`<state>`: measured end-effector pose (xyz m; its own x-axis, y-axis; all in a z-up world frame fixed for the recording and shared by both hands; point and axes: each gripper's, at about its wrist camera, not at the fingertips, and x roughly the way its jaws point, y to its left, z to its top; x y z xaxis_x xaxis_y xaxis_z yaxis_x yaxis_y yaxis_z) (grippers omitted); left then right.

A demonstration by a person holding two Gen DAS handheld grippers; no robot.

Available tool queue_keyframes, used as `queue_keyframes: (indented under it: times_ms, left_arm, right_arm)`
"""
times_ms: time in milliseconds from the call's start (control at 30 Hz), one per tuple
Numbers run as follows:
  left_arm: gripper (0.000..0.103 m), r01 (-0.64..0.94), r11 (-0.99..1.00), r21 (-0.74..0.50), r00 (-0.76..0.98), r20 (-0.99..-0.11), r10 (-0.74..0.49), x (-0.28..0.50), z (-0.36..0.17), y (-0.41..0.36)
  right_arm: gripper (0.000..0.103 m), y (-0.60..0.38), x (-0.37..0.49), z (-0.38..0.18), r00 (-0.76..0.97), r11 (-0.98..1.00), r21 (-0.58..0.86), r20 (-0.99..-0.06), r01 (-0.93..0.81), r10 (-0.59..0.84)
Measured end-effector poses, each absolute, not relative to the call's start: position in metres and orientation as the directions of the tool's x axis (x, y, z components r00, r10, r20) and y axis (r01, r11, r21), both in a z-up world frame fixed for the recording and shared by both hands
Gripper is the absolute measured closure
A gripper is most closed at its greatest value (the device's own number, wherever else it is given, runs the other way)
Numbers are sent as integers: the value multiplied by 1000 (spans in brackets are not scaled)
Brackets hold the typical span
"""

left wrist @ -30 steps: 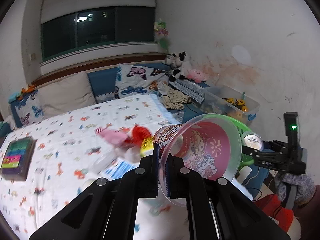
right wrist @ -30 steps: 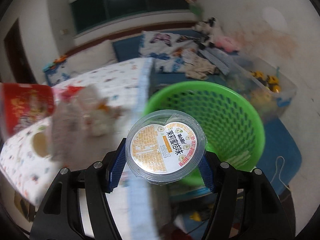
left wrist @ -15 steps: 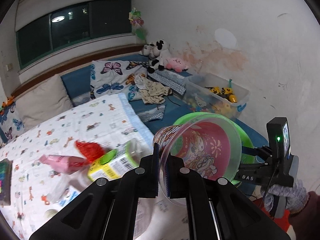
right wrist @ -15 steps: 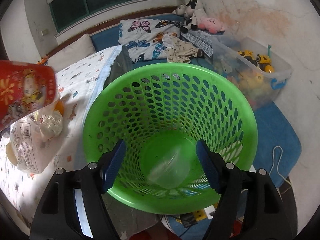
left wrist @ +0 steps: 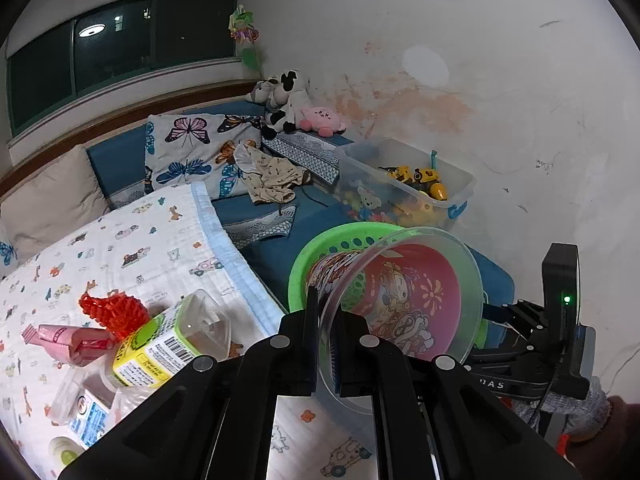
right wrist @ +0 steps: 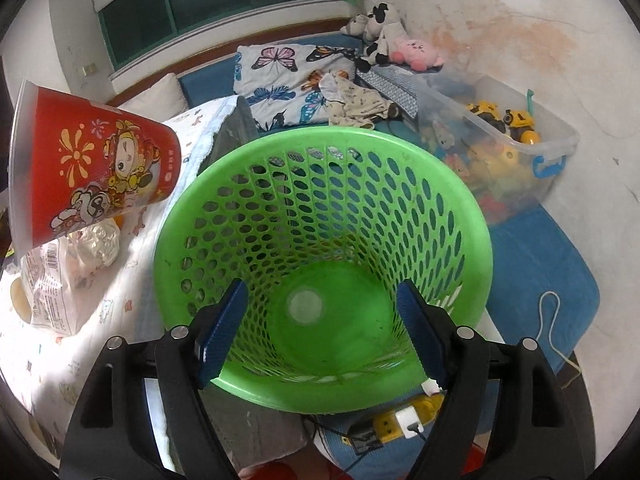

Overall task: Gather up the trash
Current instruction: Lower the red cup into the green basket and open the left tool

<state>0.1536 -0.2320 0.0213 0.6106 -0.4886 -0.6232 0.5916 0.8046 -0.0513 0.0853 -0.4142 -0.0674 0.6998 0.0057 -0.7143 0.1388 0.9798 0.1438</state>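
Note:
My left gripper [left wrist: 325,344] is shut on the rim of a red cartoon-printed plastic cup [left wrist: 400,300], held on its side next to a green mesh basket [left wrist: 316,256]. The cup also shows at the left of the right wrist view [right wrist: 92,172]. My right gripper [right wrist: 320,320] is open and empty above the basket [right wrist: 448,200]. A clear round container [right wrist: 305,307] lies on the basket's bottom. More trash lies on the bed: a yellow-green carton [left wrist: 160,350], a red net [left wrist: 112,312], a pink wrapper [left wrist: 68,344].
The bed with a printed blanket [left wrist: 140,248] is on the left. A clear bin of toys [left wrist: 408,184] stands against the wall beyond the basket. A yellow power strip [right wrist: 400,420] lies on the floor below the basket. Pillows and plush toys [left wrist: 288,100] are at the back.
My right gripper opened and dropped the lidded clear container into the basket, where it has settled. My left gripper carried the cup rightward to the basket.

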Motion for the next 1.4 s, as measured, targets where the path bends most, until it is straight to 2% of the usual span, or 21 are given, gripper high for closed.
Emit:
queue_keyframes:
  times_ms: [267,700,800,900,933,967,1300,1400]
  left_arm:
    - [98,640,761,-103,582,-582,-568,148,21,-227]
    - [97,625,773,-105,501,-706,-501,181,-13,-275]
    - [92,617,780,-101,491,-725,-483,185,-20,-281]
    - [80,624,773,-111,480,-726,-492,182,-22,-279]
    - [62,621,776,-110,486,-723,-492,180,-22,-277]
    - [50,617,780,-108,502,-709,-495,178,-19,-274]
    - [50,584,807,-92,578,-651,-492,149,10,-231]
    - [50,550,832,-68,619,-636,-461,137,18,-209]
  right_arm:
    - [26,-422,82,-71,704,974,164,-710,158,5]
    - [26,-425,65,-64,713,971,162,-701,179,-15]
    - [26,-426,59,-61,719,969,165,-694,182,-17]
    - [26,-425,53,-56,725,970,164,-688,182,-20]
    - [26,-424,51,-55,728,970,163,-685,183,-22]
    - [26,-424,49,-53,730,970,162,-683,183,-24]
    - [26,-400,34,-38,751,974,170,-661,151,-1]
    - [23,-384,30,-32,763,978,167,-647,123,15]
